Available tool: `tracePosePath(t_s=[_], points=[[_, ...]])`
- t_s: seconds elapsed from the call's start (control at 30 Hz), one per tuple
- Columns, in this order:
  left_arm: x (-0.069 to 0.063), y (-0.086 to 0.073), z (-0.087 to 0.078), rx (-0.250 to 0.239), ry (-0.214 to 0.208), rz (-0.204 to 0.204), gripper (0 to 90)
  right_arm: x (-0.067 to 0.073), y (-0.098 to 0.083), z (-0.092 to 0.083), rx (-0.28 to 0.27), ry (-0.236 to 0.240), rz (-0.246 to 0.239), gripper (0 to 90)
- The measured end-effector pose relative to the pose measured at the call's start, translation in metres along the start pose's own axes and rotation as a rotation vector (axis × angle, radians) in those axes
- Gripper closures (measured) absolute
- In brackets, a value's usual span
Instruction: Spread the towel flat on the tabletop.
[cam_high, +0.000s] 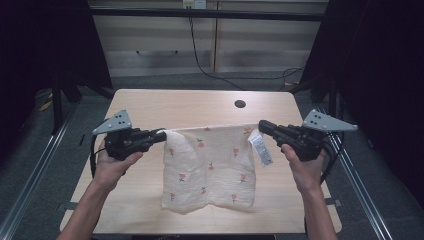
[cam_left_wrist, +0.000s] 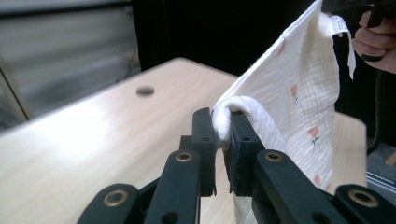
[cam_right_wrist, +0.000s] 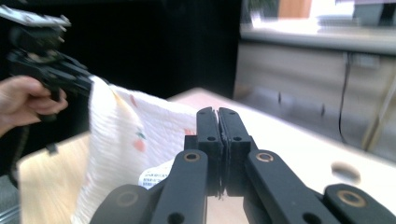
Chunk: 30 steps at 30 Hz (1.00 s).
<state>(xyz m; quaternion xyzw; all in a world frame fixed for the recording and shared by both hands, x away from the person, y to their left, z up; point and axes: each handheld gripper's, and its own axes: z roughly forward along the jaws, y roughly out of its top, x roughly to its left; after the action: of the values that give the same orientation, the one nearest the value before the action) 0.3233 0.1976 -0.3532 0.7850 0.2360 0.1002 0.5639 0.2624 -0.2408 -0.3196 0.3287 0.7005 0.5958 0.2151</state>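
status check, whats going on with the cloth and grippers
Left gripper shut on cloth corner; right gripper shut on the opposite corner. Cloth stretched between them, lower edge on table. Nothing in the way.

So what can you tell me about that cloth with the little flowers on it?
The cloth is cream-white and crinkly, like soft gauze, dotted with small pinkish-orange flowers on green stems. A white care label hangs near its top right corner. The left gripper pinches one top corner, where the fabric bunches up, and the right gripper pinches the other, so the top edge stretches between them. The rest hangs down, and its bottom edge lies rumpled on the wooden table.
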Motion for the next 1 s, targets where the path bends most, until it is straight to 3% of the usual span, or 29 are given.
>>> tracePosePath(t_s=[0.07, 0.1, 0.13, 0.2, 0.37, 0.53, 0.77, 0.9, 1.0], points=[[0.006, -0.008, 0.008, 0.025, 0.003, -0.01, 83.5, -0.006, -0.008, 0.005, 0.031, -0.01, 0.012, 88.2], [0.011, -0.019, 0.018, 0.065, 0.014, -0.026, 83.4, -0.015, -0.024, 0.015, 0.086, -0.02, 0.037, 88.2], [0.013, -0.025, 0.022, 0.075, 0.009, -0.037, 83.4, -0.018, -0.031, 0.02, 0.114, -0.031, 0.037, 88.1], [0.014, -0.03, 0.031, 0.137, 0.03, -0.011, 83.3, -0.023, -0.04, 0.027, 0.162, -0.04, 0.04, 88.2], [0.022, -0.04, 0.04, 0.142, 0.035, -0.023, 83.2, -0.035, -0.054, 0.037, 0.198, -0.043, 0.061, 88.2], [0.03, -0.051, 0.049, 0.169, 0.073, -0.018, 83.2, -0.04, -0.066, 0.051, 0.252, -0.046, 0.059, 88.1], [0.043, -0.059, 0.055, 0.151, 0.082, -0.036, 82.5, -0.048, -0.072, 0.063, 0.259, -0.042, 0.075, 87.9], [0.05, -0.064, 0.059, 0.152, 0.1, -0.059, 80.9, -0.057, -0.08, 0.076, 0.28, -0.045, 0.095, 87.9], [0.06, -0.074, 0.065, 0.162, 0.111, -0.104, 80.4, -0.062, -0.085, 0.082, 0.281, -0.051, 0.118, 87.7]])
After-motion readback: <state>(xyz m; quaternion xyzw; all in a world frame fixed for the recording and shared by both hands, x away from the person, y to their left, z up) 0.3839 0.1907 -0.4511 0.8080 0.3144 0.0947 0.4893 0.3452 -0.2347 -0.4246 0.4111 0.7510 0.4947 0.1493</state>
